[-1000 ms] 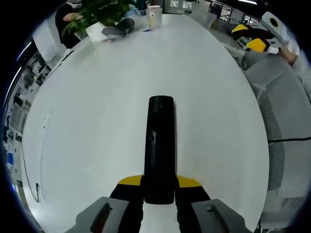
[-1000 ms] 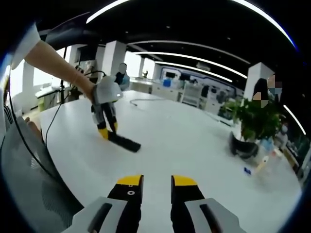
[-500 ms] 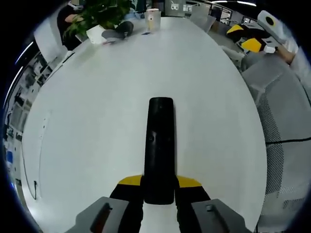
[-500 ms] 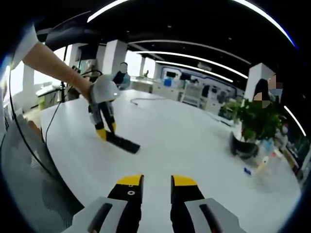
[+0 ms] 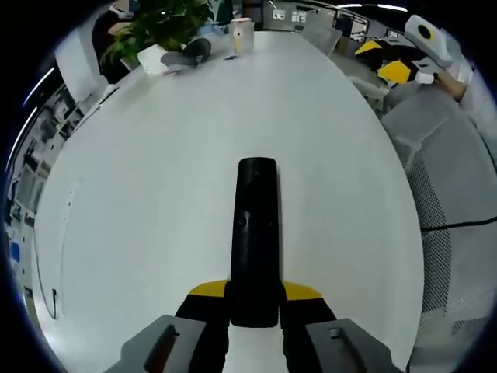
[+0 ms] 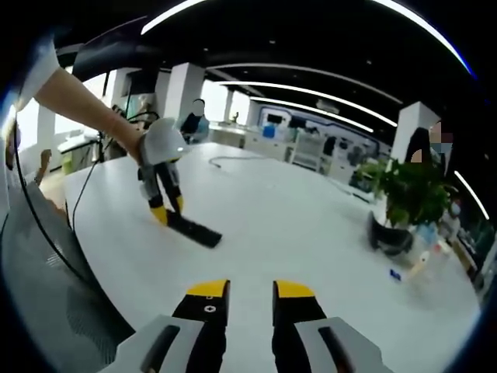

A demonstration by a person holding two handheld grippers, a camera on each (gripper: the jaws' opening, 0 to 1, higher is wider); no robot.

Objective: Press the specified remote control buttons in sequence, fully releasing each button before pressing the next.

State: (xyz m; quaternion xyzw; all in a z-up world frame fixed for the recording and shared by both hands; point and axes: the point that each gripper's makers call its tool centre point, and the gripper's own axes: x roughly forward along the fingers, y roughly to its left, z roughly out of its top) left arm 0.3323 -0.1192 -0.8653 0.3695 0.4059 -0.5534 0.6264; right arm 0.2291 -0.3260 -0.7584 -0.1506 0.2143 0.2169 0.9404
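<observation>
White and smooth, the long oval table (image 5: 155,171) runs through an open office with pillars and strip lights, a leafy plant (image 6: 410,194) at its far end and a mesh chair (image 5: 450,202) beside it. The left gripper (image 5: 254,299) clamps the near end of a slim black remote (image 5: 255,233) lying flat. The right gripper (image 6: 250,299) hovers empty, jaws slightly parted.

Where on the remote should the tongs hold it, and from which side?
At its near short end, coming in along its length, as the left tongs do now. The remote is a long, narrow black bar lying flat on the table, so jaws on its two long edges leave the upper face open for pressing.
</observation>
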